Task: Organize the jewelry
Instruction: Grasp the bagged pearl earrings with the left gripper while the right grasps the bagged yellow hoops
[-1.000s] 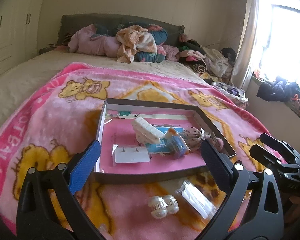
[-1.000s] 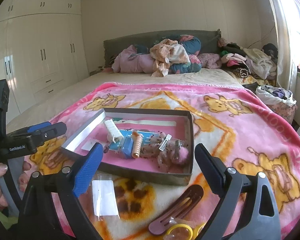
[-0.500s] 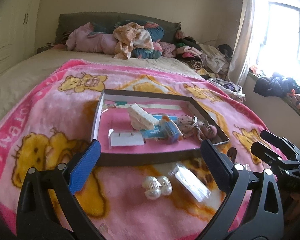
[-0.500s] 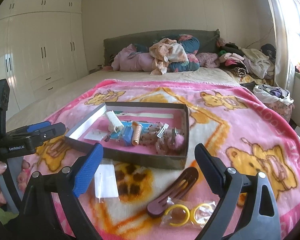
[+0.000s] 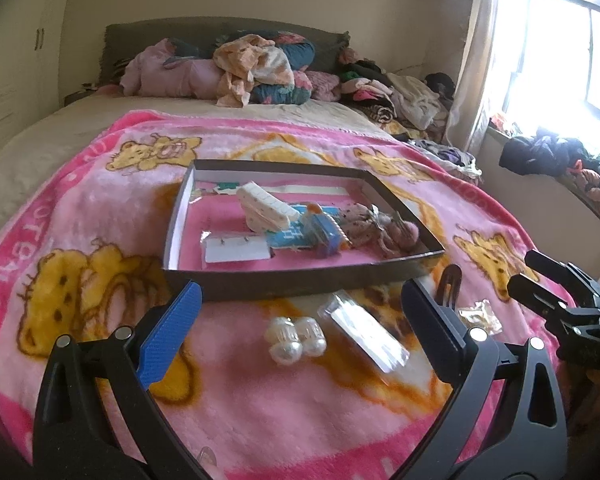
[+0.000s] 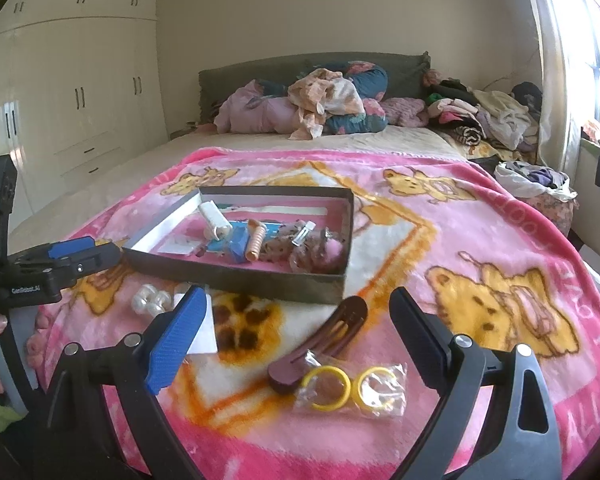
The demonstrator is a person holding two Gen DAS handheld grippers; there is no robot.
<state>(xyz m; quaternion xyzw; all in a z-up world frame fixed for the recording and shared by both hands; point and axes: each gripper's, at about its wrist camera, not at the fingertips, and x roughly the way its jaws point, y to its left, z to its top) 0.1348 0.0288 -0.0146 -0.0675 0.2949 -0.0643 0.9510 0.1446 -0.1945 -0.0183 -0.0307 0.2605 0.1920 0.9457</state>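
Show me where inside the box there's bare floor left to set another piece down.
In the box, the free patch is the pink floor along its left wall, above and beside the white earring card. A thinner strip runs along the near wall. The middle and right are crowded: white clip, blue item, spotted hair pieces.

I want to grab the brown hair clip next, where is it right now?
The brown hair clip lies on the pink blanket, just outside the box's near wall, touching the bagged yellow rings, between the open right jaws.
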